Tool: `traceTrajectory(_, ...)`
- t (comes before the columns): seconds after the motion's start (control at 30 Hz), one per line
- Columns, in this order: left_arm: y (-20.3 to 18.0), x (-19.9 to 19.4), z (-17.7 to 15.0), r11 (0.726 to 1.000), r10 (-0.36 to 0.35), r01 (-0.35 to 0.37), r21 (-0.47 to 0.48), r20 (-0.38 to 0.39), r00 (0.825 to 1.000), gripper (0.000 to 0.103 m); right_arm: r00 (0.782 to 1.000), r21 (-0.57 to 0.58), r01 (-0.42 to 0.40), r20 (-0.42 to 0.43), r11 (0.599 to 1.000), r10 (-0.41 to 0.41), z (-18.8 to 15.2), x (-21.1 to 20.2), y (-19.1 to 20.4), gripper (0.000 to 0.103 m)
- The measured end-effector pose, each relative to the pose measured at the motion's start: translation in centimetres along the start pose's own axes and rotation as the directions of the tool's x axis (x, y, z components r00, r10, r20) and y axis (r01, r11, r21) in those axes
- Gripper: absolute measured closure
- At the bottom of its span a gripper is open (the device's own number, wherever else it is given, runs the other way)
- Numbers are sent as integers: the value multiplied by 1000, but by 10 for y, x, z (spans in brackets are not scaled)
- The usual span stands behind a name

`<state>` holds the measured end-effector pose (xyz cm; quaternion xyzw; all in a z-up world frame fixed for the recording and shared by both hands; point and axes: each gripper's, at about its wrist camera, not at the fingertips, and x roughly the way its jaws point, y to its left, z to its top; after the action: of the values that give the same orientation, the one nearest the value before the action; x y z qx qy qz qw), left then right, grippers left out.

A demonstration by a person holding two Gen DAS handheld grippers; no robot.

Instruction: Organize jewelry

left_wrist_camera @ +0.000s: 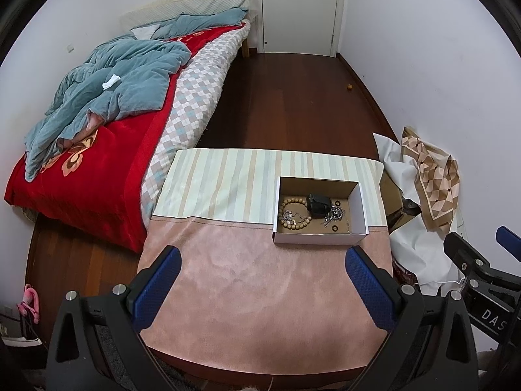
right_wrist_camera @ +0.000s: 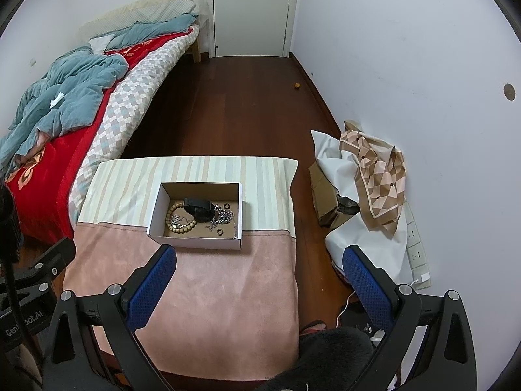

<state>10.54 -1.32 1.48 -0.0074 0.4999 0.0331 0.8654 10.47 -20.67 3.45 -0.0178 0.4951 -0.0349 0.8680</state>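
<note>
1. Left wrist view showed the left tool (left_wrist_camera: 262,257) with its blue fingers (left_wrist_camera: 156,290) spread wide apart and holding nothing, above the near pink part of the worktop (left_wrist_camera: 260,286).
2. Its box (left_wrist_camera: 320,213) sat to the right on the worktop, across the seam between pink cloth and the far striped cloth (left_wrist_camera: 228,176).
3. Inside the box lay a bead bracelet (left_wrist_camera: 293,213) at the left, a black watch (left_wrist_camera: 319,204) in the middle, a silver chain (left_wrist_camera: 335,213) to its right, and two small dark rings (left_wrist_camera: 334,227).
4. Right wrist view showed the right tool (right_wrist_camera: 259,257) likewise wide apart and empty, its left finger (right_wrist_camera: 153,288) over the pink cloth just near of the box (right_wrist_camera: 198,213), its right finger (right_wrist_camera: 366,285) over the floor (right_wrist_camera: 247,104) beyond the worktop's right edge.
5. That view showed the bracelet (right_wrist_camera: 179,216), watch (right_wrist_camera: 200,208) and chain (right_wrist_camera: 223,215) in the same order.
6. A bed (left_wrist_camera: 97,123) with a red blanket and a rumpled blue quilt (left_wrist_camera: 114,81) stood at the left.
7. A patterned scarf (right_wrist_camera: 377,176) lay over white sheeting at the right wall, and a white door (right_wrist_camera: 250,9) stood far.
</note>
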Motion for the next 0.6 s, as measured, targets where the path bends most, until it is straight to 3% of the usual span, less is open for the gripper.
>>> traceTrajectory(0.6, 0, 1, -3, 1000, 7, -7, 5, 3, 1000, 0, 1000, -4, 1, -8, 1000, -1, -3, 3, 0, 0)
